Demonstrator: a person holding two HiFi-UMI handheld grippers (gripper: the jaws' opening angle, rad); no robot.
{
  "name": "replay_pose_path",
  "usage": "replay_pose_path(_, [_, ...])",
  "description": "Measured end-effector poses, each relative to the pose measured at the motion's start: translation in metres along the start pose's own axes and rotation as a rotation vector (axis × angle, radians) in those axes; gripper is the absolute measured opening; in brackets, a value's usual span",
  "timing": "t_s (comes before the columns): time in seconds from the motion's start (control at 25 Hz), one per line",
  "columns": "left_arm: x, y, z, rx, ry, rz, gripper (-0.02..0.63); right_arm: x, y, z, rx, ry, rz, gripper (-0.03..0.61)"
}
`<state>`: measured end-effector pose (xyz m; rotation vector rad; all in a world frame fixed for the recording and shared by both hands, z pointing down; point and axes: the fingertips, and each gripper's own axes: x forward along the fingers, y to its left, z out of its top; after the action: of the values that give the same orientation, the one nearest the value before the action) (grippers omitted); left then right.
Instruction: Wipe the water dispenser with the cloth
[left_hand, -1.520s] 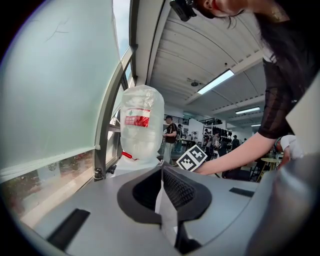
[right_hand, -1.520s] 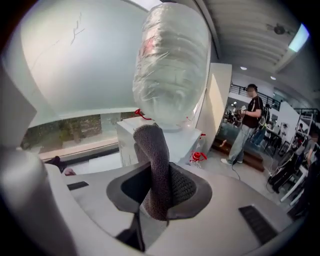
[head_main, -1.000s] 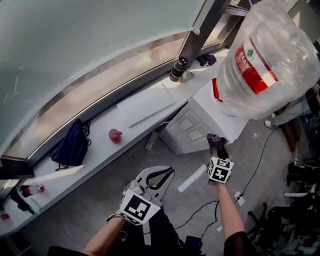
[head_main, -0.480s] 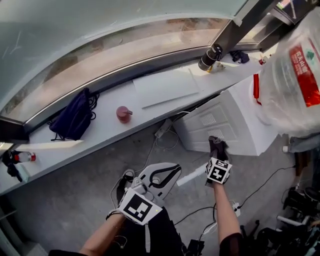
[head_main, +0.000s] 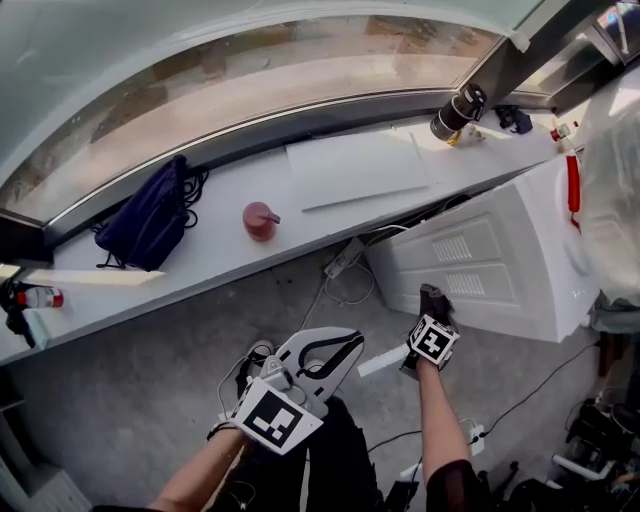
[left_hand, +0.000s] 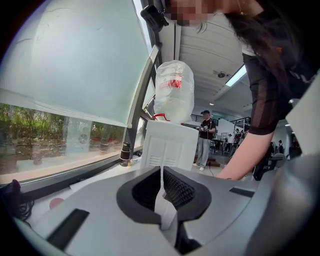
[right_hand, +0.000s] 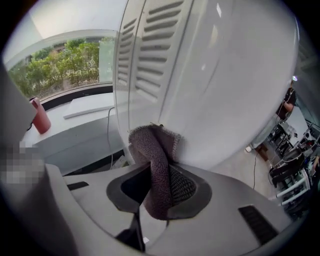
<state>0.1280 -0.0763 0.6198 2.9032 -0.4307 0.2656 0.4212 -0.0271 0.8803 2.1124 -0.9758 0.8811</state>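
Note:
The white water dispenser (head_main: 500, 265) stands at the right in the head view, its clear bottle (head_main: 612, 200) on top. My right gripper (head_main: 432, 298) is shut on a dark grey-purple cloth (right_hand: 154, 157) and holds it against the dispenser's smooth side wall (right_hand: 215, 85), low down, just beside the vent slats (right_hand: 147, 60). My left gripper (head_main: 332, 348) hangs over the floor to the left of it, shut with nothing in it. In the left gripper view the dispenser (left_hand: 167, 145) and bottle (left_hand: 174, 90) stand ahead of the jaws.
A white windowsill (head_main: 200, 265) carries a blue bag (head_main: 150, 220), a pink bottle (head_main: 260, 220), a white board (head_main: 355, 165) and a black cylinder (head_main: 455, 110). A power strip (head_main: 345, 258) and cables lie on the grey floor. A person (left_hand: 204, 137) stands far behind the dispenser.
The right gripper with the cloth has slid down the dispenser's side towards its base. The head view has swung left, so the bottle is nearly out of frame. The left gripper has stayed put.

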Motion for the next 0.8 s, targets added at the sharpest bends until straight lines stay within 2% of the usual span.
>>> replay_pose_path(0.16, [0.003,0.014,-0.017,0.019,0.005,0.012,0.026,0.025,0.009,-0.013,0.029,0.027,-0.018,0.101])
replay_pose_path(0.36, [0.011,0.019,-0.024,0.014,0.003,0.015,0.026,0.037,0.013,-0.022,0.024,0.043,0.010,0.101])
replay_pose_path(0.6, [0.008,0.006,0.010,-0.011,0.001,-0.012,0.026,-0.021,0.016,0.010,-0.021,-0.022,0.179,0.100])
replay_pose_path(0.8, [-0.001,-0.006,0.051,-0.021,0.005,-0.040,0.026,-0.097,0.015,0.056,-0.081,-0.091,0.241,0.100])
